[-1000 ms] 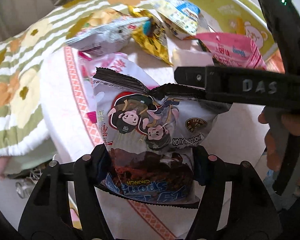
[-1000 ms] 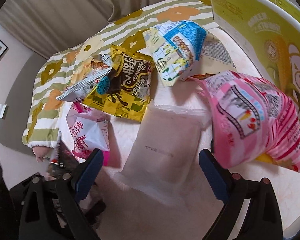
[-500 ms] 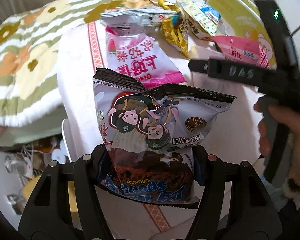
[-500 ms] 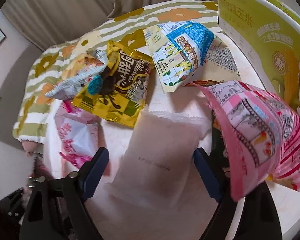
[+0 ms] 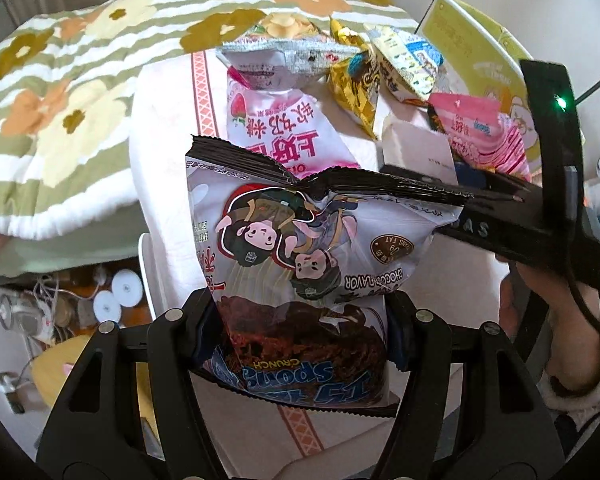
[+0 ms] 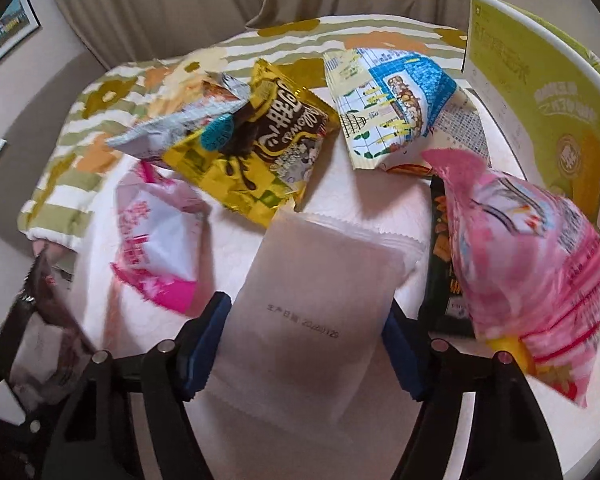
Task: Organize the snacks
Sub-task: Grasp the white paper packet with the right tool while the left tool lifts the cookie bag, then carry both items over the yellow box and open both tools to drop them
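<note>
My left gripper (image 5: 300, 332) is shut on the lower part of a grey chocolate-crunch snack bag (image 5: 300, 248) with cartoon figures, held upright above the table's near edge. The same bag shows at the lower left of the right wrist view (image 6: 40, 340). My right gripper (image 6: 302, 348) points down over a plain pale packet (image 6: 320, 280) lying flat on the white tabletop (image 6: 380, 200). Its jaws are closing, with the blue pads right at the packet's two long sides. The packet is not buckled. The right gripper's black body (image 5: 500, 216) sits just behind the held bag.
Spread over the table: a pink-and-white strawberry bag (image 6: 156, 240), a silver bag (image 5: 280, 52), a yellow chocolate bag (image 6: 252, 148), a blue-and-white bag (image 6: 396, 100), a pink bag (image 6: 520, 260) over a dark packet (image 6: 440, 272). A yellow-green box (image 6: 540, 80) stands right. A floral blanket (image 5: 60, 100) lies behind.
The right gripper's jaws have narrowed onto the pale packet's sides. The left gripper has drawn back with its bag, so more of the table and the floor shows.
</note>
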The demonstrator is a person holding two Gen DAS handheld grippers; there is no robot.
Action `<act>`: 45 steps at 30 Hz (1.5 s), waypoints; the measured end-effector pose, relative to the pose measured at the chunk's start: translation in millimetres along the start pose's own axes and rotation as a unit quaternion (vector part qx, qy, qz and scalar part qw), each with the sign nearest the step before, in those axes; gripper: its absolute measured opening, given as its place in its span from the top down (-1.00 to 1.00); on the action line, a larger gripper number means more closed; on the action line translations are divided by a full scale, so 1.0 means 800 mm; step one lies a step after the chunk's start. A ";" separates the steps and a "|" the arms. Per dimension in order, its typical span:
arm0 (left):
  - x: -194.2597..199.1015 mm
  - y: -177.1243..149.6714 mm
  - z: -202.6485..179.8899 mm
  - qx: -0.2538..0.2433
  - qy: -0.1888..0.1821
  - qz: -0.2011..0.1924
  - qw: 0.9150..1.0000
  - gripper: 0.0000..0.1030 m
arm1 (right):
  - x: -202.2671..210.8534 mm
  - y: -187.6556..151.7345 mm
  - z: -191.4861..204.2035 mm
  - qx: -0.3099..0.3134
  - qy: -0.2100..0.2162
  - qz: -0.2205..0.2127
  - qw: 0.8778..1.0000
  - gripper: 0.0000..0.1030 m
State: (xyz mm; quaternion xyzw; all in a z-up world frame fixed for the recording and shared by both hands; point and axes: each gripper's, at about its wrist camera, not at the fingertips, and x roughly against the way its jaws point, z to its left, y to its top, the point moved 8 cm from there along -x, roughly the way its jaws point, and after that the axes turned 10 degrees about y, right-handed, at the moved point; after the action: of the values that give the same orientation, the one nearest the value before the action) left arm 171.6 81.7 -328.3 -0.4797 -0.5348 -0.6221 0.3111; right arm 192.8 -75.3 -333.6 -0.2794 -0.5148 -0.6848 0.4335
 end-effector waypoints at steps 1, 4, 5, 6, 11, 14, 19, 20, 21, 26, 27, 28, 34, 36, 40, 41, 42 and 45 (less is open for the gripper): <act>0.004 0.001 0.000 0.001 0.000 -0.002 1.000 -0.19 | 0.005 -0.001 0.003 0.002 0.004 -0.001 1.000 -0.32; 0.018 0.004 0.005 0.005 0.009 -0.013 1.000 -0.19 | 0.022 -0.003 0.011 -0.003 0.024 -0.009 1.000 -0.32; 0.024 0.006 0.008 0.008 0.010 -0.017 1.000 -0.19 | 0.030 -0.001 0.014 -0.004 0.031 -0.014 0.999 -0.32; 0.030 0.008 0.010 0.012 0.011 -0.022 1.000 -0.19 | 0.037 0.002 0.020 -0.002 0.037 -0.018 0.999 -0.32; 0.062 0.024 0.020 0.032 0.010 -0.044 0.998 -0.19 | 0.088 0.025 0.039 0.008 0.060 -0.047 0.997 -0.32; 0.081 0.040 0.019 0.035 0.013 -0.063 0.997 -0.19 | 0.127 0.040 0.043 0.015 0.071 -0.071 0.995 -0.32; 0.111 0.077 -0.004 0.028 0.018 -0.092 0.995 -0.19 | 0.190 0.061 0.030 0.022 0.086 -0.111 0.990 -0.32; 0.115 0.087 -0.014 0.027 0.017 -0.096 0.995 -0.19 | 0.201 0.065 0.021 0.020 0.088 -0.117 0.989 -0.32; 0.119 0.095 -0.024 0.025 0.016 -0.100 0.995 -0.19 | 0.213 0.069 0.011 0.019 0.089 -0.124 0.988 -0.32; 0.132 0.141 -0.091 0.023 0.010 -0.121 0.992 -0.19 | 0.258 0.090 -0.052 0.015 0.081 -0.146 0.986 -0.32; 0.133 0.149 -0.107 0.024 0.006 -0.125 0.992 -0.19 | 0.267 0.094 -0.067 0.015 0.079 -0.148 0.986 -0.32; 0.134 0.158 -0.124 0.024 0.003 -0.128 0.991 -0.19 | 0.276 0.097 -0.084 0.015 0.076 -0.150 0.986 -0.32; 0.133 0.211 -0.232 0.029 -0.007 -0.140 0.990 -0.19 | 0.318 0.113 -0.190 0.010 0.072 -0.148 0.986 -0.32; 0.127 0.228 -0.269 0.033 -0.012 -0.139 0.990 -0.19 | 0.328 0.117 -0.225 0.013 0.071 -0.142 0.987 -0.32; 0.113 0.252 -0.333 0.031 -0.012 -0.131 0.991 -0.19 | 0.337 0.121 -0.273 0.018 0.076 -0.132 0.988 -0.32; 0.108 0.255 -0.346 0.030 -0.011 -0.127 0.991 -0.19 | 0.337 0.122 -0.284 0.018 0.079 -0.127 0.989 -0.32; 0.101 0.260 -0.360 0.028 -0.010 -0.120 0.992 -0.19 | 0.336 0.122 -0.292 0.018 0.081 -0.123 0.989 -0.32; 0.081 0.270 -0.391 0.021 -0.008 -0.098 0.995 -0.19 | 0.330 0.122 -0.316 0.011 0.092 -0.111 0.989 -0.32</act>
State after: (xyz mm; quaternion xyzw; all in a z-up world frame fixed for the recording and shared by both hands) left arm 261.2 -262.2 -178.8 -0.4237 -0.5946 -0.6342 0.2544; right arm 171.2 -404.6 -149.1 -0.1515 -0.5084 -0.7456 0.4032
